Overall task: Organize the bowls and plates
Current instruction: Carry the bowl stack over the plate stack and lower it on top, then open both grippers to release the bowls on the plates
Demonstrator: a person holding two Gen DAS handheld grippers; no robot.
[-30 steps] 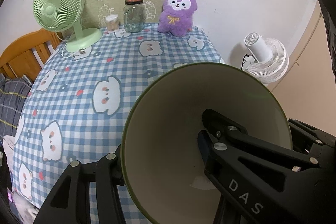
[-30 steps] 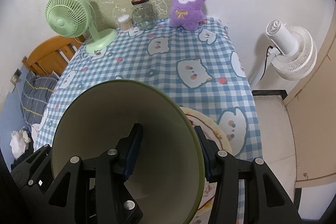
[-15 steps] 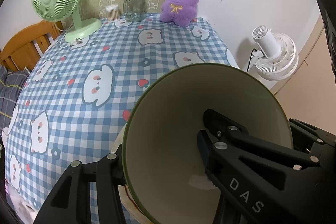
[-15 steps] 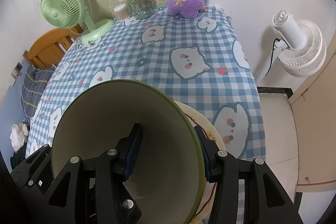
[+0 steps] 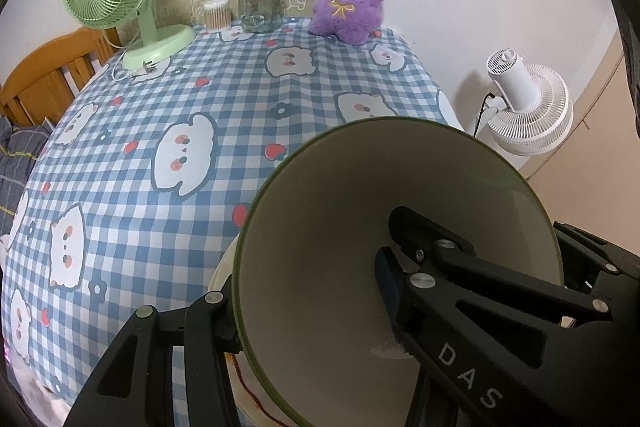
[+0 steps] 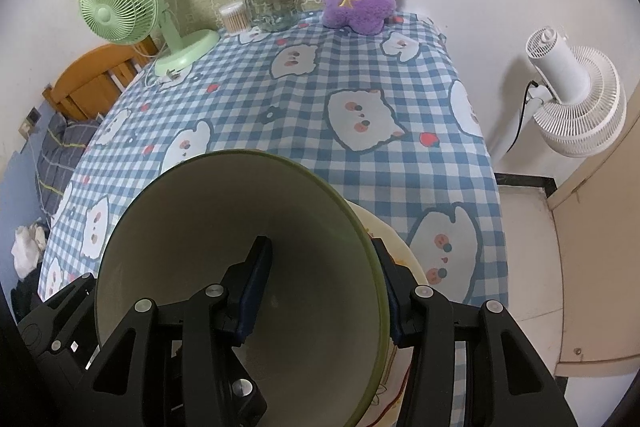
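Here the big cream bowl with an olive-green rim (image 5: 320, 287) is carried by both claws at once, tipped so its mouth faces the far wall. The left gripper (image 5: 308, 307) pinches the bowl's left wall at about nine o'clock on the rim, one finger outside and one inside, jaws at a middling spread, closed on the wall. The right gripper (image 6: 320, 287) does the same at about three o'clock, one blue-padded finger (image 6: 256, 275) inside and the other outside.

Under the bowl, peeking out at its lower edges, lies a flat cream plate with a red pattern (image 6: 400, 251), resting on the blue-and-white checked tablecloth (image 5: 200, 99) near the table's six o'clock edge. That is the relation that matters: the plate sits directly beneath the bowl, and neither hand is closer, since they share the load evenly. I'd judge the bowl is meant to settle onto that plate; whether its foot already touches I cannot tell.
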